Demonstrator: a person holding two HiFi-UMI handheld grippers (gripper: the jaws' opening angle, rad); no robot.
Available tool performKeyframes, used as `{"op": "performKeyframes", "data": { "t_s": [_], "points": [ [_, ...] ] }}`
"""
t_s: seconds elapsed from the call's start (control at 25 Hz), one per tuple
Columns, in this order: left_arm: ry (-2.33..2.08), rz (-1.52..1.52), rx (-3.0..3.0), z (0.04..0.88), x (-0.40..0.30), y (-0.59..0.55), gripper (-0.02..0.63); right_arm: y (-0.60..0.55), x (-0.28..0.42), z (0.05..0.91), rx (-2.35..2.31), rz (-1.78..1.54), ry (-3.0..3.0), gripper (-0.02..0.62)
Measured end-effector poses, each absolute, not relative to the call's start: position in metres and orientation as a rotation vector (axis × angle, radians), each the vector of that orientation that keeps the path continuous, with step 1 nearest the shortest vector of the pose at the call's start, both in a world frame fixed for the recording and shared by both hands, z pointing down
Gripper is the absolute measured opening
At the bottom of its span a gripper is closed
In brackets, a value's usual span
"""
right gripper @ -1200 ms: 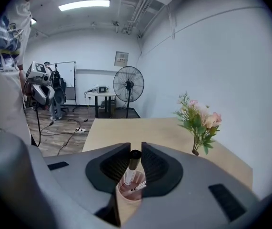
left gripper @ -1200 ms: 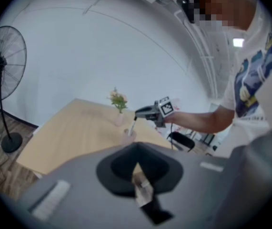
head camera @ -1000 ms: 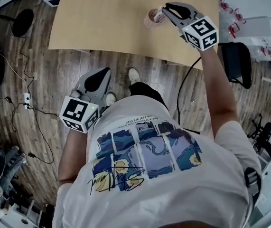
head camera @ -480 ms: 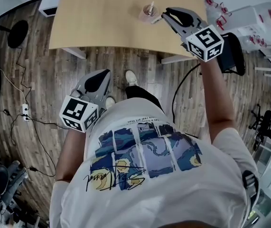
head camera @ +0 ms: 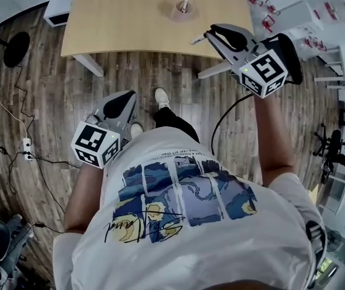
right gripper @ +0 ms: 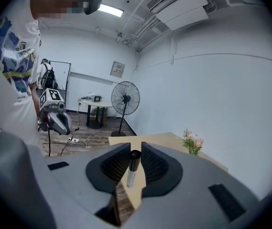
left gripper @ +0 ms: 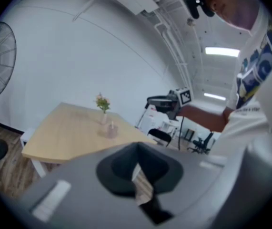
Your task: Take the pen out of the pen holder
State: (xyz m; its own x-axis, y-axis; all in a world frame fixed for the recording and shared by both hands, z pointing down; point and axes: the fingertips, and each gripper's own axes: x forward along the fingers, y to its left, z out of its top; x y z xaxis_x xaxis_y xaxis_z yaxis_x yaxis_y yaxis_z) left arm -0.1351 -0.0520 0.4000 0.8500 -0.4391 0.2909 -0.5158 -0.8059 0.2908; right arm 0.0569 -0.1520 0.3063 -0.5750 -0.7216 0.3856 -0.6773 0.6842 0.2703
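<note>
The pink pen holder stands on the wooden table, with one light stick-like thing still upright in it. My right gripper is over the table's near edge, shut on a pen that pokes out to the left. In the right gripper view the pen stands upright between the pads of the right gripper. My left gripper hangs low over the floor, shut and holding nothing. The left gripper view shows its jaws closed, with the holder far ahead.
A small vase of flowers stands behind the holder. A black chair and white racks are to the right of the table. Standing fans, cables and a power strip lie on the wooden floor.
The right gripper has drawn back from the holder toward the table's near edge with the pen in it. The left gripper has come back too, and the table lies farther off.
</note>
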Motion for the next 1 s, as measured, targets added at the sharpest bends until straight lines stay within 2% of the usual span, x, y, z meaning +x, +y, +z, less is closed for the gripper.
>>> {"op": "performKeyframes", "data": {
  "t_s": [0.44,1.0],
  "points": [
    [-0.664,0.292,2.682,0.4,-0.154,-0.024,0.008,-0.077,0.026,0.294,1.078,-0.117,-2.419,0.064],
    [-0.686,0.254,2.67,0.402,-0.179,-0.013,0.008,-0.055,-0.002,0.283,1.046,-0.13,-2.408,0.063]
  ]
}}
